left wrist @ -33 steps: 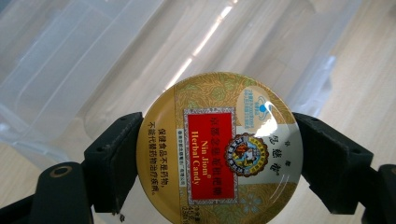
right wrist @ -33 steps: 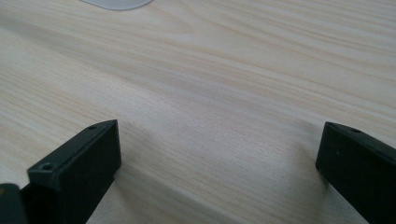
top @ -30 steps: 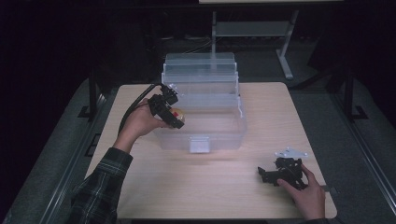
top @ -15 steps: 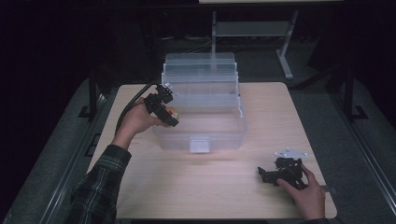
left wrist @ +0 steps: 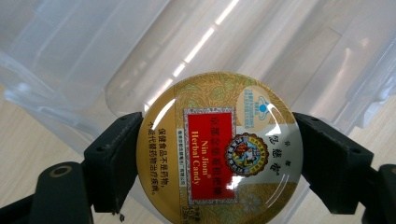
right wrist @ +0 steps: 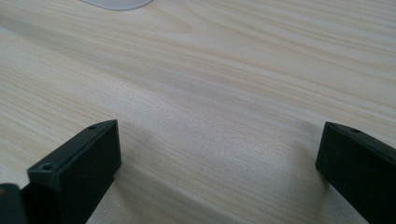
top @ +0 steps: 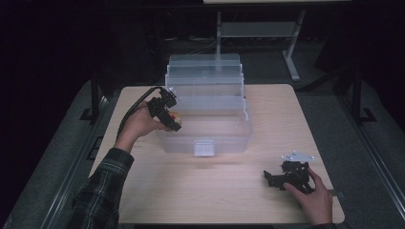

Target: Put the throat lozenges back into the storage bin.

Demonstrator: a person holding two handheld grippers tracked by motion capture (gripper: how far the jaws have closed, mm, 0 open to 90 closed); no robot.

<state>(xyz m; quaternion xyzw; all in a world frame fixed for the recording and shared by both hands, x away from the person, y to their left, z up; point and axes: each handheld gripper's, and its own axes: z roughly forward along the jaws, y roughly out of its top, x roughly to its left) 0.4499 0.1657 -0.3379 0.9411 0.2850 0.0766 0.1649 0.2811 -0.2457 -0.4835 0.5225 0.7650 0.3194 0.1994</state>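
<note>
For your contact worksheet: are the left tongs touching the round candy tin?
Touching. In the left gripper view both jaws of the left tongs press the candy tin at its sides.

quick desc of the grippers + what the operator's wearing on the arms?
Both grippers are black. The left gripper trails a black cable. Its jaws are flat, blocky black pads with small screw holes. The right gripper carries a grey three-cornered plate on top. The left forearm wears a dark plaid sleeve.
</note>
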